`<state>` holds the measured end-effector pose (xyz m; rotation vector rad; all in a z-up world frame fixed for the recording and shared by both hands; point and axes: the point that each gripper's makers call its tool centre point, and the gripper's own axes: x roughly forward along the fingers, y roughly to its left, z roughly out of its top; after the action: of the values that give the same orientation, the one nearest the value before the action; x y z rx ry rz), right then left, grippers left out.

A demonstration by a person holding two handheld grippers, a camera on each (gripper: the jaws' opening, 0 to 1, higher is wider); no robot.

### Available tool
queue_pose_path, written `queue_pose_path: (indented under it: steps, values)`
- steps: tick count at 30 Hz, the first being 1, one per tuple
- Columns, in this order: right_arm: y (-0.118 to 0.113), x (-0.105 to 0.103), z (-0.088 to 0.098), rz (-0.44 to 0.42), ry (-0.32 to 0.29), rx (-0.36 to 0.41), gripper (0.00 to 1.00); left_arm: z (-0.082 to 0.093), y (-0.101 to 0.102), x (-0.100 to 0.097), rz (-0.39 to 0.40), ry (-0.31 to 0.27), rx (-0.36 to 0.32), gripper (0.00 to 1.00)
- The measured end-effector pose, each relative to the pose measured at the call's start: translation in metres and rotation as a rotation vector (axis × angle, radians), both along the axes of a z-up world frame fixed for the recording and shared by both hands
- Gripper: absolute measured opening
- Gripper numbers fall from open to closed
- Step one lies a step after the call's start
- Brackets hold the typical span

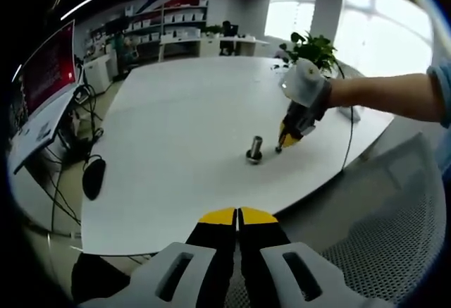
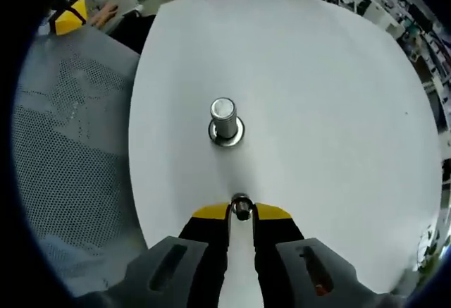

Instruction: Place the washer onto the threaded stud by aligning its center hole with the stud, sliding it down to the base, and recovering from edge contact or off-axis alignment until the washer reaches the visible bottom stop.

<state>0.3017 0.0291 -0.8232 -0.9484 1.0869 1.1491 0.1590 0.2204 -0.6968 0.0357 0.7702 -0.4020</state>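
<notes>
One small silver metal washer sits pinched in your right gripper jaws, near one upright threaded steel stud on the white tabletop; your left gripper jaws are pressed together, holding nothing.

Short steel threaded stud on a flat round base stands upright mid-way on the white table. Small metal ring washer sits near it (apart, not touching), pinched at the right gripper tips. Grey mesh chair left of table.

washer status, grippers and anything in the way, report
Right gripper shut on washer, short of stud. Left gripper shut, empty, held back. Nothing between washer and stud.
</notes>
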Motion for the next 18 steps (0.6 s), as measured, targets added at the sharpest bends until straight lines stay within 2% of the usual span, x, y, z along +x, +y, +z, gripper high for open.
queue_pose_path:
  steps: [6,13,18]
  values:
    - [0.0011,0.0023,-0.0118,0.007,0.016,-0.022,0.13,-0.0001,-0.0001,0.0002,-0.001,0.001,0.000,0.00]
    - [0.0026,-0.0005,-0.0091,-0.012,0.043,0.003,0.18,-0.0010,-0.0010,-0.0002,-0.007,0.008,0.001,0.00]
    - [0.0000,-0.0009,-0.0047,-0.025,0.038,0.022,0.19,-0.0017,-0.0016,-0.0007,-0.014,0.012,0.002,0.00]
